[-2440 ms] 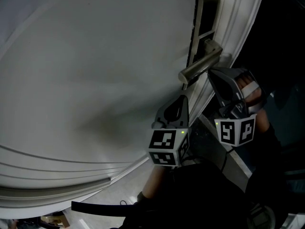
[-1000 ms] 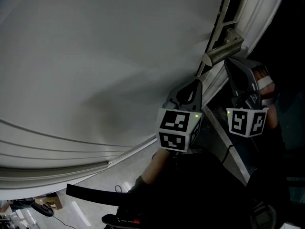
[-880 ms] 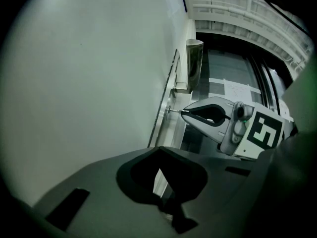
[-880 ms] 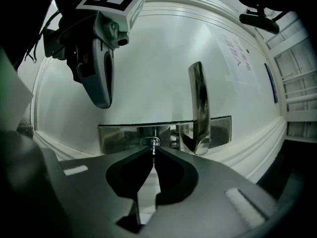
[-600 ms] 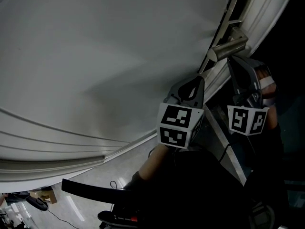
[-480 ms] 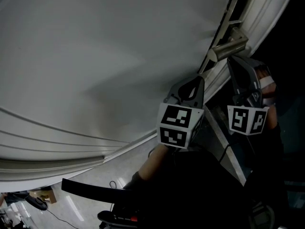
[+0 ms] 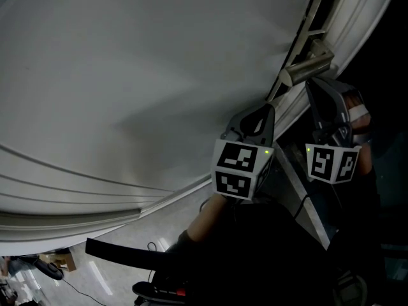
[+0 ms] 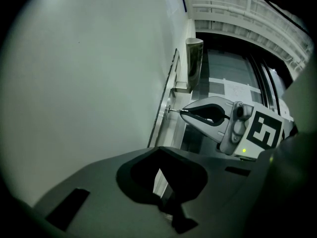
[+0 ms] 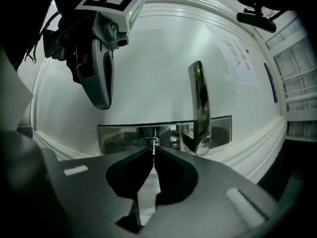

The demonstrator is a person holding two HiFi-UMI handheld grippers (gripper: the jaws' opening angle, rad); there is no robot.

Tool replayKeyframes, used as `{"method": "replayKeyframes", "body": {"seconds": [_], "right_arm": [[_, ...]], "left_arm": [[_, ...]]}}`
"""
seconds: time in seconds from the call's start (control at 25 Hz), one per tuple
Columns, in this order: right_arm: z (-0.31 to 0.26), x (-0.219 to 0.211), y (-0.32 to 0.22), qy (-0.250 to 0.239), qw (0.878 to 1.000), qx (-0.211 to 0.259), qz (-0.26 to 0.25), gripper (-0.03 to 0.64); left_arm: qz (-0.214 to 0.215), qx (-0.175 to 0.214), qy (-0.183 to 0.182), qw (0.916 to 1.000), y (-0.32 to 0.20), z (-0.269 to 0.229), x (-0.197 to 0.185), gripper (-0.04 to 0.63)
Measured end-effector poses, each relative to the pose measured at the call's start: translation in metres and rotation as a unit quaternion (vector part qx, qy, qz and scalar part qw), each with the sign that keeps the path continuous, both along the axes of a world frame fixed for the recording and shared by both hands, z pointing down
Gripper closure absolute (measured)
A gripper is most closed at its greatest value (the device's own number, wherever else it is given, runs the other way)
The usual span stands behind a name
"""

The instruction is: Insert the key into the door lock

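Note:
The door lock is a metal plate (image 9: 119,135) on the white door, with a round keyhole (image 9: 151,142) and a lever handle (image 9: 198,103) beside it. My right gripper (image 9: 153,150) is shut on a small key (image 9: 153,152), and the key's tip sits at the keyhole. From the left gripper view, the right gripper (image 8: 184,111) has the key (image 8: 173,110) touching the plate (image 8: 166,110) below the handle (image 8: 193,63). My left gripper (image 8: 158,151) is shut and empty, a little away from the door. In the head view, the left gripper (image 7: 260,116) and right gripper (image 7: 312,88) sit under the handle (image 7: 309,65).
The door's moulded frame (image 7: 127,203) curves below the grippers. A dark gap lies past the door edge (image 7: 382,56). The floor (image 7: 127,260) with a cable shows at the bottom left. A paper notice (image 9: 237,53) is stuck on the door.
Since 2.4 s ago the handle and both grippers have shifted up and right in the head view. Over the last half second almost nothing has moved.

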State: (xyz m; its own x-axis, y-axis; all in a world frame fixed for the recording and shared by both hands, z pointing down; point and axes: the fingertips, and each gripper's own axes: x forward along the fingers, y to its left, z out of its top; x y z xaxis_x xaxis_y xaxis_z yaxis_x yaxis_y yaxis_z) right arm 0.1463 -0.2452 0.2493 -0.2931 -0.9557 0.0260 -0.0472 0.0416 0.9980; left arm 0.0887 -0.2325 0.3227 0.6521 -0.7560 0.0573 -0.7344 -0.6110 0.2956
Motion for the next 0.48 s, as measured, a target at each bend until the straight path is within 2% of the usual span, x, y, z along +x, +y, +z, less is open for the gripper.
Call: {"method": "replayKeyframes", "body": {"seconds": [0.48], "right_arm": [[-0.0003, -0.0004, -0.0015, 0.001, 1.0, 0.002, 0.002, 0.604]], "left_arm": [[0.0, 0.0, 0.0, 1.0, -0.0015, 0.0009, -0.001, 0.595]]}}
